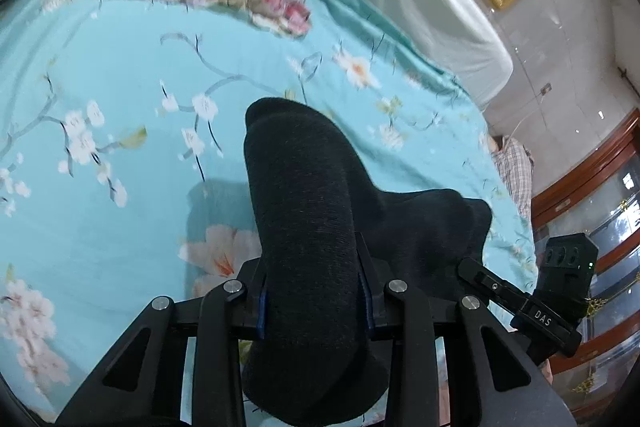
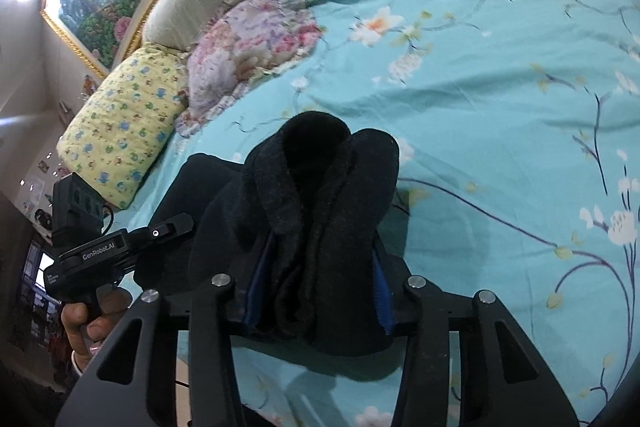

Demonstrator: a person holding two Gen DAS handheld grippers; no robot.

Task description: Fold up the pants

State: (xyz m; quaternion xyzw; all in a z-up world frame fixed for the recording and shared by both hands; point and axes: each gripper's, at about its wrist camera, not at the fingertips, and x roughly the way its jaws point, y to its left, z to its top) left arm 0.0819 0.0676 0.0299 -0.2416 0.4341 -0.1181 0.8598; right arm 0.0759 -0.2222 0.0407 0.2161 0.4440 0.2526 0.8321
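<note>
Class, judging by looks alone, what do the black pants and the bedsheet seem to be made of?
Pants: probably a thick knit or fleece, matte and fuzzy, with a soft nap and rounded bulky folds. Bedsheet: likely thin woven cotton or a blend, smooth with a slight sheen, printed flowers and fine creases.

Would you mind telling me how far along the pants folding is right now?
Done: both hand-held grippers have clamped the black pants. In hand: the left hand-held gripper and right hand-held gripper hold bunched fabric above the floral bedsheet. Left: no flat, finished fold lies on the bed yet.
</note>
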